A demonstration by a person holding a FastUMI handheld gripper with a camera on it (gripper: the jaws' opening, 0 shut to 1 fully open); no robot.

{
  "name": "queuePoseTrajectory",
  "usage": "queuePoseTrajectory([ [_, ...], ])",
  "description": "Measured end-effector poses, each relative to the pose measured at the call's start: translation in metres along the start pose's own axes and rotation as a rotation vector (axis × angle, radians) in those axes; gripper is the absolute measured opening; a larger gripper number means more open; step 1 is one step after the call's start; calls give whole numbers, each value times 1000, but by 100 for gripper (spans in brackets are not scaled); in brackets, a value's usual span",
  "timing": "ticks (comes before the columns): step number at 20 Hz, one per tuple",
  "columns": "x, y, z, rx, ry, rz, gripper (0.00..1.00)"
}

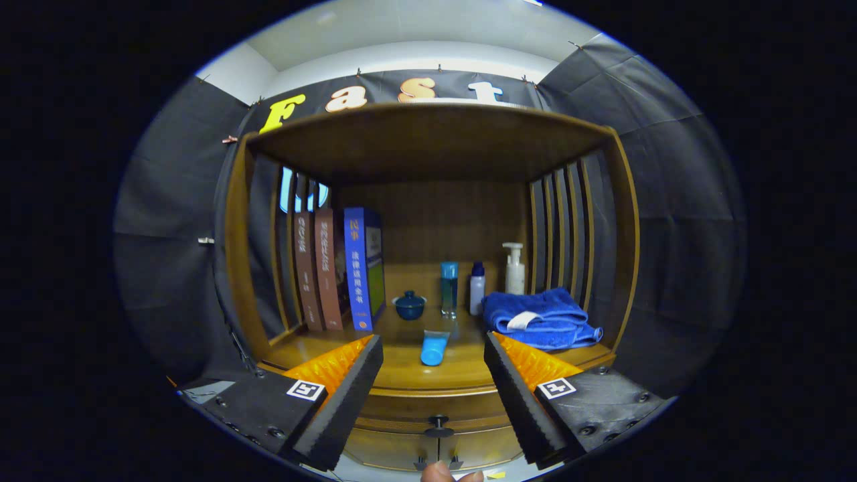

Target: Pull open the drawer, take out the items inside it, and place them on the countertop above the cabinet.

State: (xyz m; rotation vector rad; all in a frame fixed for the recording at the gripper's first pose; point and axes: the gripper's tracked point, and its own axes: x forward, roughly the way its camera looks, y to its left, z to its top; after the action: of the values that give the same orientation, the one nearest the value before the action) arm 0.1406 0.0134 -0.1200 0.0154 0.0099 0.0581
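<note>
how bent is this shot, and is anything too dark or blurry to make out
Gripper view: strong fisheye bend, the cabinet top and side posts bow outward; the countertop is evenly lit with a soft sheen; the blue tube, towel and books read sharp; the drawer knob sits in dimmer shade between the open gripper fingers, which are spread and hold nothing.

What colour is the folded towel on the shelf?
Blue, with a small white tag; the soft folded towel shows best in the gripper view.

No writing can be read with certainty. The blue book (362,268) carries pale characters down its spine, too small to make out, as do the two brown books (316,268) left of it. The gripper (432,346), fingers spread wide, bears a square black-and-white marker on each.
</note>
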Motion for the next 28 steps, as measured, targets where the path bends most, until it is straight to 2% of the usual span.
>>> queuePoseTrajectory([
  [4, -36, 24, 46, -10, -33, 39, 99],
  [7, -56, 36, 63, -16, -23, 65, 99],
  [11, -88, 39, 79, 18, 2, 69, 99],
  [15, -118, 35, 111, 33, -47, 60, 99],
  [18, -127, 28, 115, 9, -51, 41, 99],
  [22, -134, 27, 120, 66, -42, 52, 99],
  [28, -134, 20, 117, 62, -37, 42, 99],
])
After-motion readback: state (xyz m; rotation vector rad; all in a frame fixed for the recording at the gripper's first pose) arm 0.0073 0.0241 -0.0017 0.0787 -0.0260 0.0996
